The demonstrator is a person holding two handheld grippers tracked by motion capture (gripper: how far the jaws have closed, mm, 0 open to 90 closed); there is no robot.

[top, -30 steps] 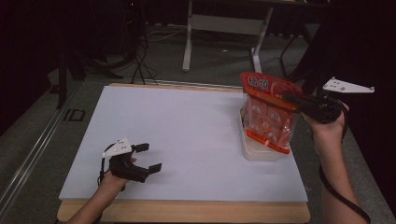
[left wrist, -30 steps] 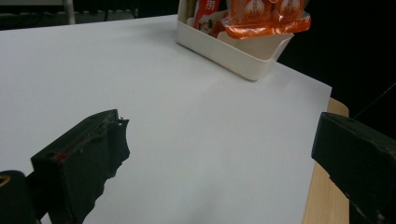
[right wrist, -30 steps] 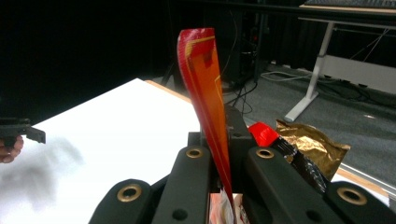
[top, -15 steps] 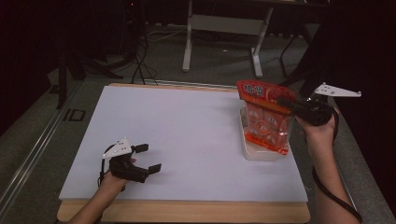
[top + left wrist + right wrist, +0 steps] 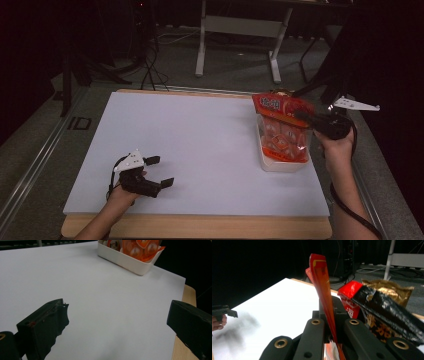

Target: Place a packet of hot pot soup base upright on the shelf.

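Note:
An orange snack bag [image 5: 281, 131] stands upright with its lower end in a white bin [image 5: 278, 165] at the table's right side. My right gripper [image 5: 304, 118] is shut on the bag's top edge, coming in from the right. In the right gripper view the red-orange bag edge [image 5: 321, 282] rises between the closed jaws of the right gripper [image 5: 332, 315]. My left gripper [image 5: 160, 171] rests low over the white table's near left, open and holding nothing. From the left gripper [image 5: 117, 322] the bin [image 5: 130, 262] and the bag [image 5: 140, 246] lie far ahead.
A white sheet [image 5: 200, 145] covers the wooden table [image 5: 200, 227]. A red, black and gold packet [image 5: 377, 307] lies beside the held bag in the bin. Desk legs [image 5: 202, 45] and cables [image 5: 150, 55] stand on the floor beyond the table.
My right gripper has sunk with the orange bag, lowering it further into the white bin. The left gripper has kept still and open.

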